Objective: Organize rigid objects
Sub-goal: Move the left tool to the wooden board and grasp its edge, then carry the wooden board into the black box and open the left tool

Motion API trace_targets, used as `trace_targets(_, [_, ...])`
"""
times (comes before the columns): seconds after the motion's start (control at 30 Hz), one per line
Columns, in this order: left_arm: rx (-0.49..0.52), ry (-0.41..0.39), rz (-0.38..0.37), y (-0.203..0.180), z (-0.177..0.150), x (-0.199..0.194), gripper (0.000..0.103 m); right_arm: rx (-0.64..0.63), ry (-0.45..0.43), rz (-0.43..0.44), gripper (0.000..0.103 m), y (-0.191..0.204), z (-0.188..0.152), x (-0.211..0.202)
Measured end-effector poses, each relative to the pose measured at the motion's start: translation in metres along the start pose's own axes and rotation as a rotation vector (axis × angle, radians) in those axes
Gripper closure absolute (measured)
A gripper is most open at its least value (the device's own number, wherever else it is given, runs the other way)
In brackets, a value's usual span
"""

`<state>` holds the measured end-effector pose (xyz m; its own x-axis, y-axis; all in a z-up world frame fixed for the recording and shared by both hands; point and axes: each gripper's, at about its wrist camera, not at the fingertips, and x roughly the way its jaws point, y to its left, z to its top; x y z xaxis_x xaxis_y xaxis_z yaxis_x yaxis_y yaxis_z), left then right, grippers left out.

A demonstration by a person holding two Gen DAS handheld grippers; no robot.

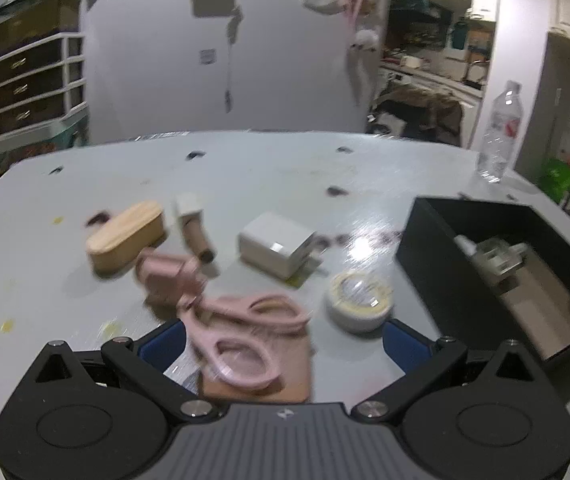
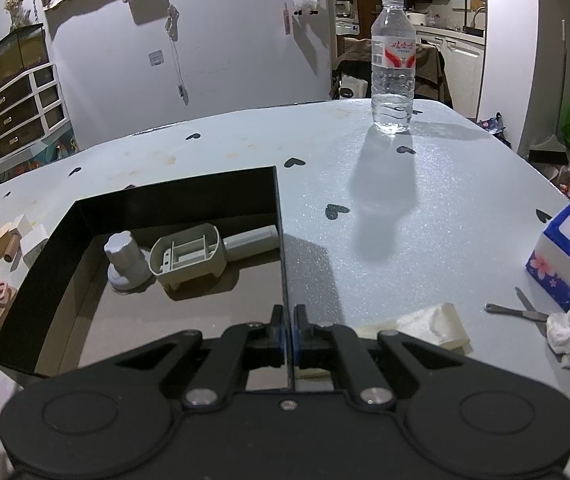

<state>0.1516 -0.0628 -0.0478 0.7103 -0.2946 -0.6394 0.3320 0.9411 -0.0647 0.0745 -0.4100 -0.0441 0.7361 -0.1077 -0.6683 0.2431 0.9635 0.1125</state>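
Observation:
In the left wrist view my left gripper is open, its blue pads wide apart, with pink scissors on a pink card lying between them on the table. Beyond lie a wooden oval box, a brown tube with a white cap, a white charger cube and a tape roll. The black box stands at the right. In the right wrist view my right gripper is shut on the black box's right wall. Inside lie a grey knob and a grey plastic housing.
A water bottle stands at the table's far side. At the right are a tissue pack, a crumpled tissue, a small metal tool and a folded paper. Drawers stand beyond the table's left.

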Motion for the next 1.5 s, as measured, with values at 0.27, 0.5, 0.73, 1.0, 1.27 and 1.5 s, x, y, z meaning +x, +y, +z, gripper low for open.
trace_targets(0.27, [-0.042, 0.020, 0.047, 0.010, -0.013, 0.010, 0.000, -0.001, 0.001, -0.002, 0.099, 0.000, 0.000, 0.000])
trace_targets(0.5, [-0.022, 0.028, 0.064, 0.003, -0.011, 0.025, 0.011, -0.002, 0.002, -0.004, 0.099, 0.000, -0.001, 0.001])
trace_targets(0.73, [0.023, 0.036, 0.075, 0.000, -0.009, 0.021, 0.038, -0.002, 0.003, -0.004, 0.099, 0.000, -0.002, 0.001])
trace_targets(1.0, [-0.079, 0.043, -0.091, 0.007, -0.002, 0.006, 0.038, -0.004, 0.004, -0.005, 0.099, 0.000, -0.002, 0.002])
trace_targets(1.27, [-0.065, -0.011, -0.239, -0.012, 0.013, -0.013, 0.038, -0.003, 0.004, -0.005, 0.099, 0.000, -0.002, 0.002])
trace_targets(1.5, [0.026, -0.063, -0.334, -0.045, 0.045, -0.018, 0.038, -0.007, 0.003, -0.001, 0.099, 0.001, -0.002, 0.002])
